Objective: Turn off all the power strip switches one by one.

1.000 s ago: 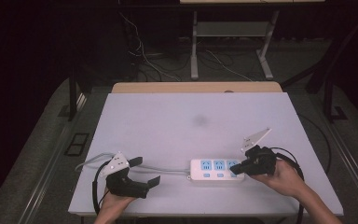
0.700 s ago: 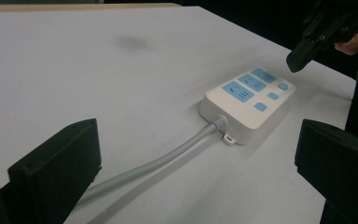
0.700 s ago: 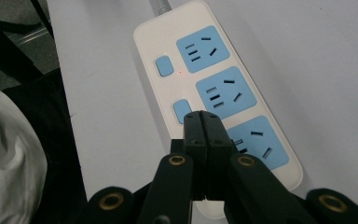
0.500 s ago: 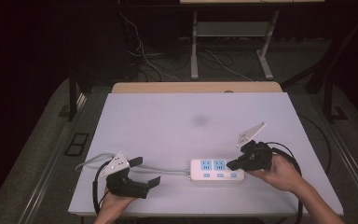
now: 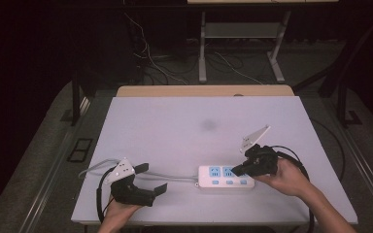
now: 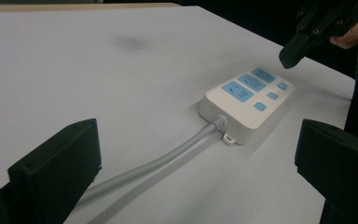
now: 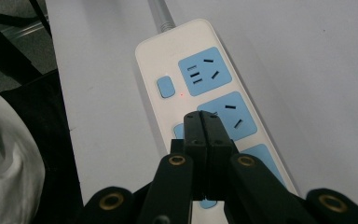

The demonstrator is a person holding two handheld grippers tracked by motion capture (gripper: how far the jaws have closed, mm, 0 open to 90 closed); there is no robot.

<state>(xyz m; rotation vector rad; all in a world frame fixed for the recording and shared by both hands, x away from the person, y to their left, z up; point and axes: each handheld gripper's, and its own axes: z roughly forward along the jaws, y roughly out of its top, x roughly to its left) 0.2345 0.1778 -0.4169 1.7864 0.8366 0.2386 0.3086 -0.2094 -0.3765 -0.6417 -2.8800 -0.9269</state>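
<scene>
A white power strip (image 5: pixel 226 177) with blue sockets and blue switch buttons lies flat near the table's front edge. Its grey cable (image 5: pixel 175 177) runs left. My right gripper (image 5: pixel 236 170) is shut with nothing in it, its tips hovering just over the strip's middle. In the right gripper view the closed tips (image 7: pixel 202 116) sit above the second socket (image 7: pixel 228 114), beside a switch. A small red light (image 7: pixel 182 94) glows next to the first switch (image 7: pixel 165 87). My left gripper (image 5: pixel 152 178) rests open at the front left, pointed at the strip (image 6: pixel 247 100) along the cable (image 6: pixel 158 163).
The white table (image 5: pixel 199 126) has a faint dark smudge (image 5: pixel 209 124) near its middle. A wooden edge (image 5: pixel 204 91) borders the far side. Beyond it, a metal stand (image 5: pixel 243 43) and loose cables lie on the dark floor.
My right gripper has shifted left from the strip's right end to over its middle. The left gripper has stayed where it was.
</scene>
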